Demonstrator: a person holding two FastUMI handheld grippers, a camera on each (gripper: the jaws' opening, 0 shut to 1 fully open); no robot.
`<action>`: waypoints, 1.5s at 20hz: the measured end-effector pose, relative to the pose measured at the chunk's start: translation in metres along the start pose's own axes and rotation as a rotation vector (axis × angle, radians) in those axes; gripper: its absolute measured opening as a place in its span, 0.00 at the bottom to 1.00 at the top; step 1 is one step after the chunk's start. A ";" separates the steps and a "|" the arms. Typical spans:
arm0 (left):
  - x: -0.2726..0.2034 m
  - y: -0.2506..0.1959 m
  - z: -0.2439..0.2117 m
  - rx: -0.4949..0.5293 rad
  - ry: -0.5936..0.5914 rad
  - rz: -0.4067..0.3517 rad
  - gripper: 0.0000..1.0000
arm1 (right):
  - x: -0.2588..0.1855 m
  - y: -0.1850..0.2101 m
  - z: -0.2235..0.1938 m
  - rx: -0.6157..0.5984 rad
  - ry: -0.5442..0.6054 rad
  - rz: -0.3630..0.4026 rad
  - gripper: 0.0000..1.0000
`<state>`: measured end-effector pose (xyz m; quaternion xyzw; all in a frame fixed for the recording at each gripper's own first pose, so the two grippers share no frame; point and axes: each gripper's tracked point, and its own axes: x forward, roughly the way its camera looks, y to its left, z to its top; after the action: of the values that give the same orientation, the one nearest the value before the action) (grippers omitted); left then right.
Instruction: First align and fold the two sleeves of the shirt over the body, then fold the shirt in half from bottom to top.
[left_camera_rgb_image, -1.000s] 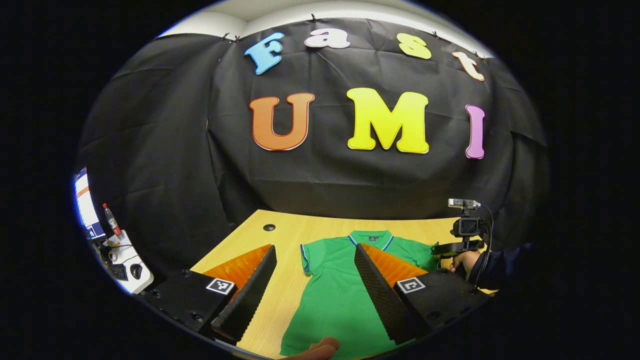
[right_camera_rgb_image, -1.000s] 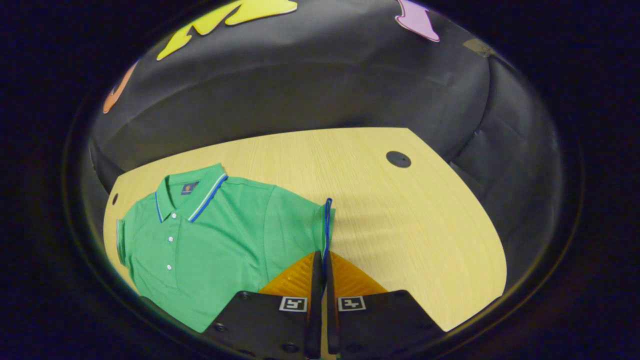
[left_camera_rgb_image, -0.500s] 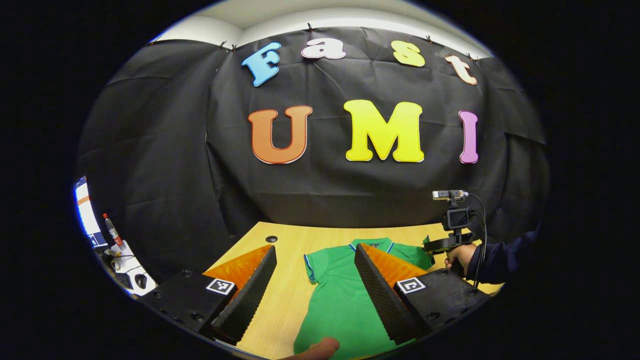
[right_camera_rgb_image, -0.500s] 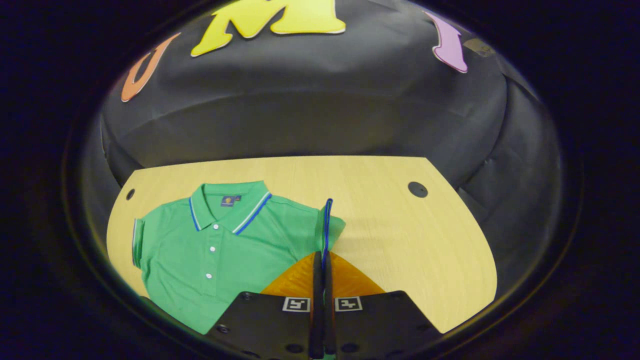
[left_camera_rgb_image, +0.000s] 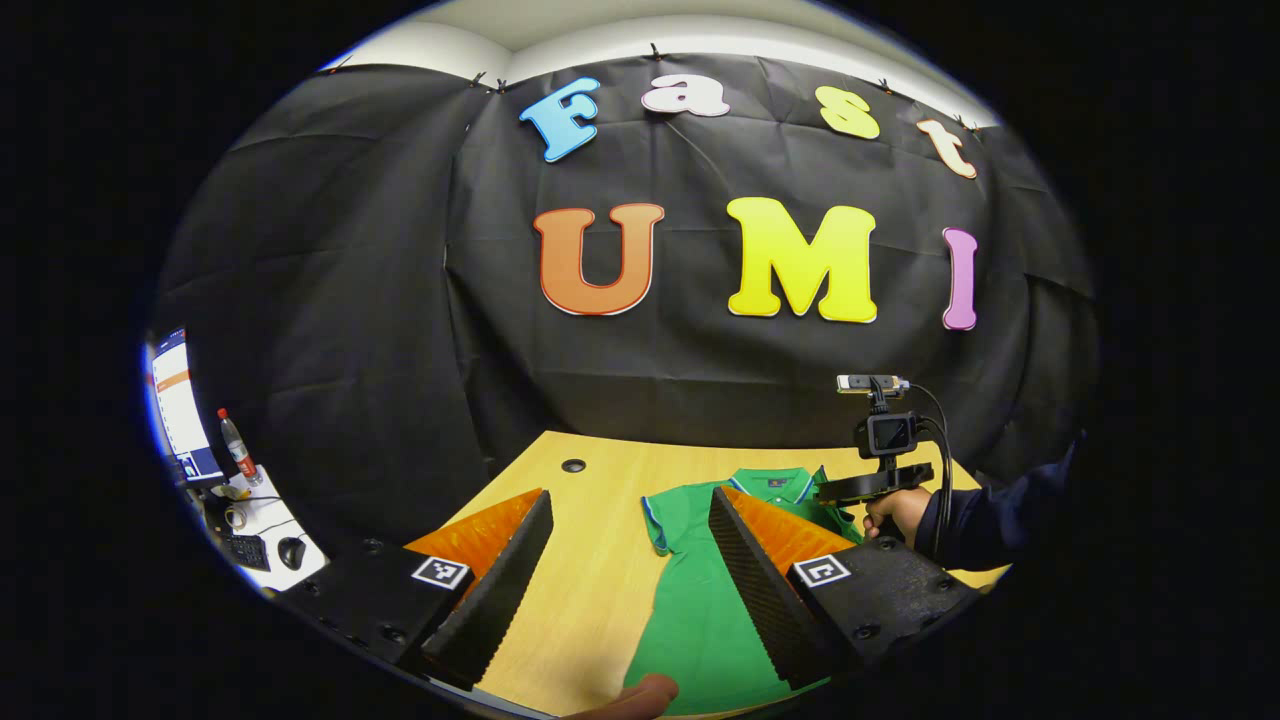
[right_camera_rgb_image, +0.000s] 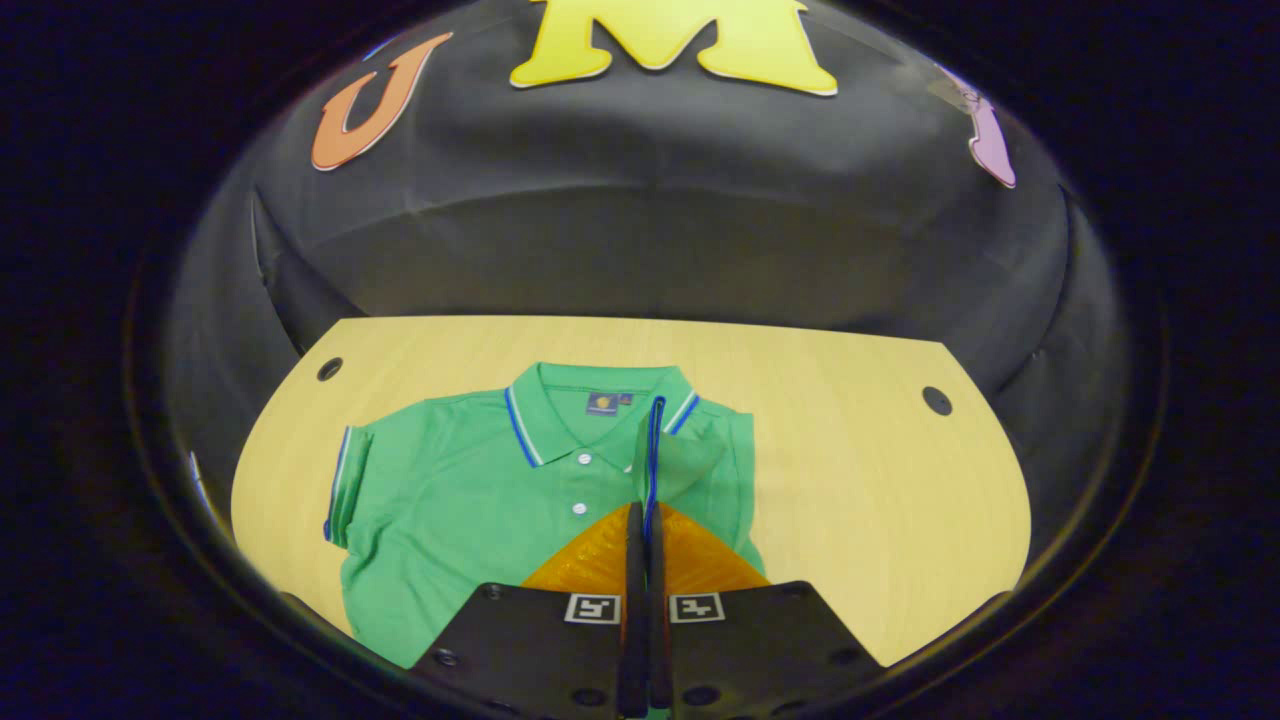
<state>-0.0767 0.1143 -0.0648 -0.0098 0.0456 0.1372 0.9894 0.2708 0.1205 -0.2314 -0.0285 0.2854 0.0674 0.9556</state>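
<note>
Now right gripper (right_camera_rgb_image: 645, 520) clenched on sleeve (right_camera_rgb_image: 668, 455), carried over shirt (right_camera_rgb_image: 470, 500) body, left gripper (left_camera_rgb_image: 630, 560) spread wide.

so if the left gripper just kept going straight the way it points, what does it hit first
Probably the green shirt lying on the table: the open left gripper aims forward and down at it. Depth is unclear, and its left finger may meet bare wood instead.

table (right_camera_rgb_image: 860, 480) wood, two round holes | side desk (left_camera_rgb_image: 262, 520): bottle (left_camera_rgb_image: 238, 447) (red cap), mouse (left_camera_rgb_image: 291, 551), keyboard (left_camera_rgb_image: 240, 549), monitor (left_camera_rgb_image: 183, 405)
</note>
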 end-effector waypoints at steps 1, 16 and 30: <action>-0.001 0.006 0.002 0.006 -0.009 0.009 1.00 | 0.002 0.006 -0.003 -0.007 0.007 -0.003 0.03; 0.003 0.044 -0.036 -0.051 0.090 0.030 1.00 | 0.017 0.058 -0.026 -0.091 0.048 0.028 0.11; 0.103 0.010 -0.031 -0.110 0.142 -0.055 1.00 | -0.099 -0.009 0.032 -0.015 -0.131 0.025 0.99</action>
<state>0.0159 0.1511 -0.1057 -0.0748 0.1078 0.1114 0.9851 0.2075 0.1037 -0.1503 -0.0275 0.2219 0.0833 0.9711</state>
